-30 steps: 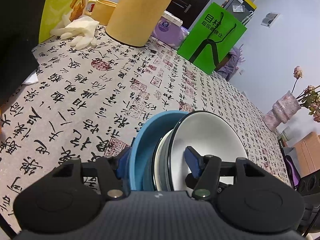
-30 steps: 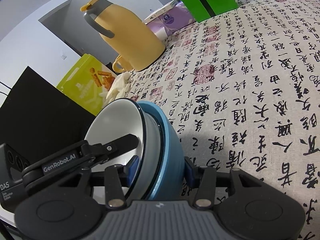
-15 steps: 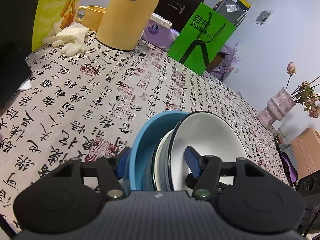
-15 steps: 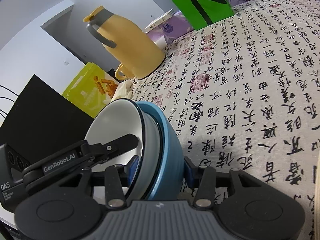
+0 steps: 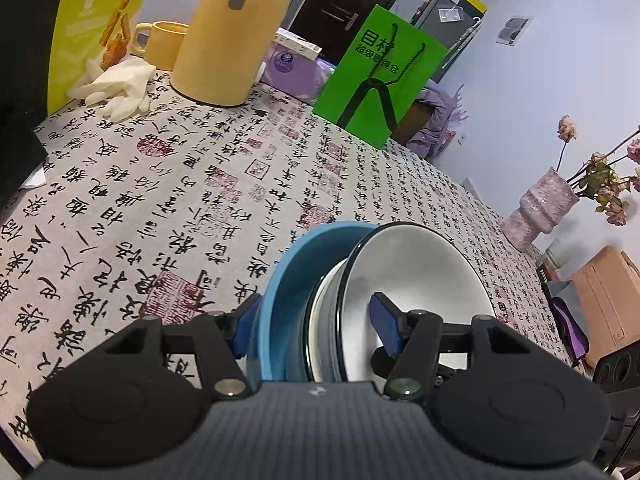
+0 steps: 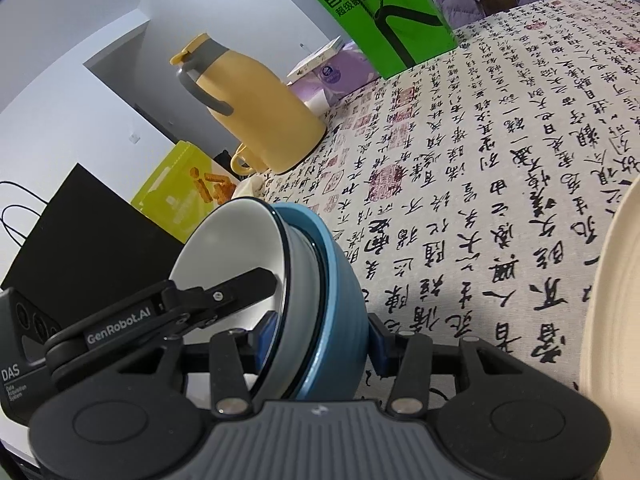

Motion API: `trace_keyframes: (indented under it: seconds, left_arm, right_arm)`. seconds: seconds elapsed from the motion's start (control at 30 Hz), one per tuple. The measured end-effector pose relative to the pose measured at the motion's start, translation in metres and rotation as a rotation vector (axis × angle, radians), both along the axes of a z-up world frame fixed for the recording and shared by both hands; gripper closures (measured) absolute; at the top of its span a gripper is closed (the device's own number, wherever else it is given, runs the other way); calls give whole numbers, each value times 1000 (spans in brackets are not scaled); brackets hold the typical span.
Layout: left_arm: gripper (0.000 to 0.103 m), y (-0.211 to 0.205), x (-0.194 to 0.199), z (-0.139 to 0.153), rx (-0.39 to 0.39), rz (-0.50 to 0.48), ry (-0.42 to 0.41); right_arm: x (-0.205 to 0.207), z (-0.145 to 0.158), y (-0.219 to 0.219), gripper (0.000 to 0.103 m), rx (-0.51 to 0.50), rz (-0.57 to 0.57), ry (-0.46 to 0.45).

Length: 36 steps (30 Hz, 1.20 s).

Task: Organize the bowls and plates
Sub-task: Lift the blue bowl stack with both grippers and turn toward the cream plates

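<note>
Gripping nested bowls (image 5: 404, 272) from opposite sides, left tongs (image 5: 316, 326) and right tongs (image 6: 320, 340) hide the lower rims; a cream plate (image 6: 612, 320) is cut off right.

light: even, bright | focus: sharp | edges: fisheye-warped, dark corners

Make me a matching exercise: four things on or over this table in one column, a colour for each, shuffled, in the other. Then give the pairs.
Things:
1. jug
2. paper bag
3. outer bowl
4. vase

Colours:
A. blue
B. pink
C. yellow
D. green

Pairs: 1-C, 2-D, 3-A, 4-B
</note>
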<state>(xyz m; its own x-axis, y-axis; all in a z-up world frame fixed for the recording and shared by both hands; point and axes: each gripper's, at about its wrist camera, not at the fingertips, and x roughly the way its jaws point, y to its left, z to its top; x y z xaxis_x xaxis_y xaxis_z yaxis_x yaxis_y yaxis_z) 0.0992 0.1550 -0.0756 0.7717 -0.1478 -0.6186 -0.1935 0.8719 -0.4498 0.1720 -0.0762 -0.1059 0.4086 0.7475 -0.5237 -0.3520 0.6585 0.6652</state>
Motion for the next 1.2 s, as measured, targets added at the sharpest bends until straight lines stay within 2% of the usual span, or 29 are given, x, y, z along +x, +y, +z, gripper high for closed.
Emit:
trace_keyframes:
  seconds: [1.2]
  left_arm:
    - [44, -86, 9, 23, 51, -84, -29]
  right_arm:
    - [-6, 14, -90, 58, 62, -83, -31]
